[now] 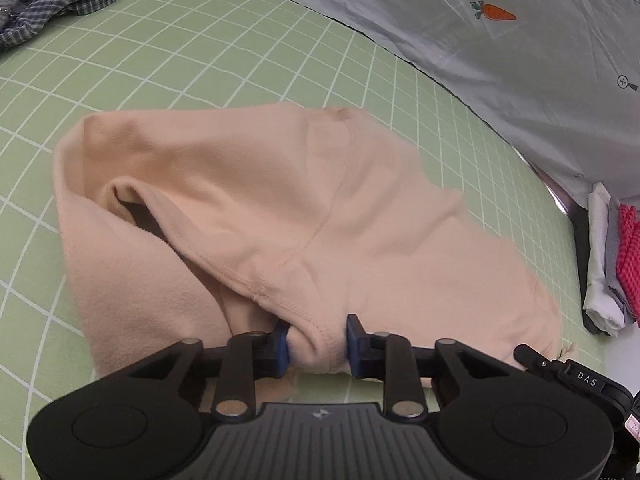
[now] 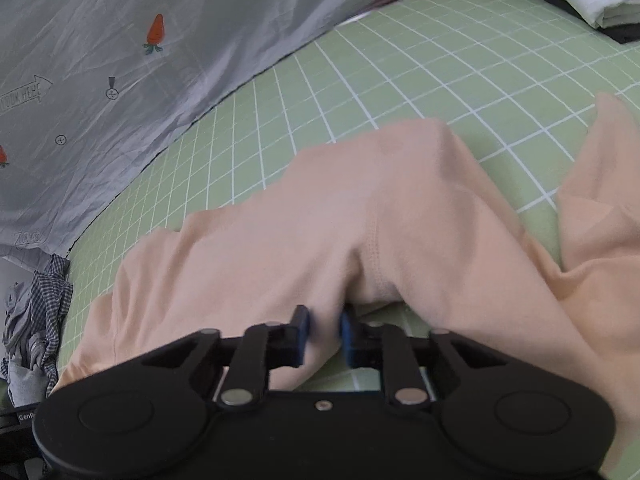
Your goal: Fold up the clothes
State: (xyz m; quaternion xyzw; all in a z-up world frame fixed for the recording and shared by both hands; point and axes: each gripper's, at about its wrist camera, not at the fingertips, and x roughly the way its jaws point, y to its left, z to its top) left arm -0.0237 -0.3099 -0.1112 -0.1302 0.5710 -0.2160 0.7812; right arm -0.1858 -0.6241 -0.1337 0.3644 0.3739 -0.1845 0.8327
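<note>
Left wrist view: left gripper closed on a bunched hem fold of the garment, blue pads pressing the cloth from both sides. Garment spread on the mat, peach, soft and fleecy, with a stitched seam and one dark opening on the left part. Only here visible: tip of the other gripper at the lower right edge, and a folded stack of white, grey and red-pink cloth at the right, beside the mat edge.

Right wrist view: right gripper clamped tight on another fold of the garment, cloth pinched thin between the blue pads. Only here visible: a second part of the peach cloth at the right, separated from the main part by a wedge of green mat.

Around, in both views: grey sheet with carrot prints and small marks, wrinkled, lying along the far edge of the mat and covering it there. Checked cloth, dark blue and white, crumpled in a heap at a corner, well apart from the garment. Mat green with white grid lines, flat. Black gripper bodies hiding the near part of the garment in each view.
</note>
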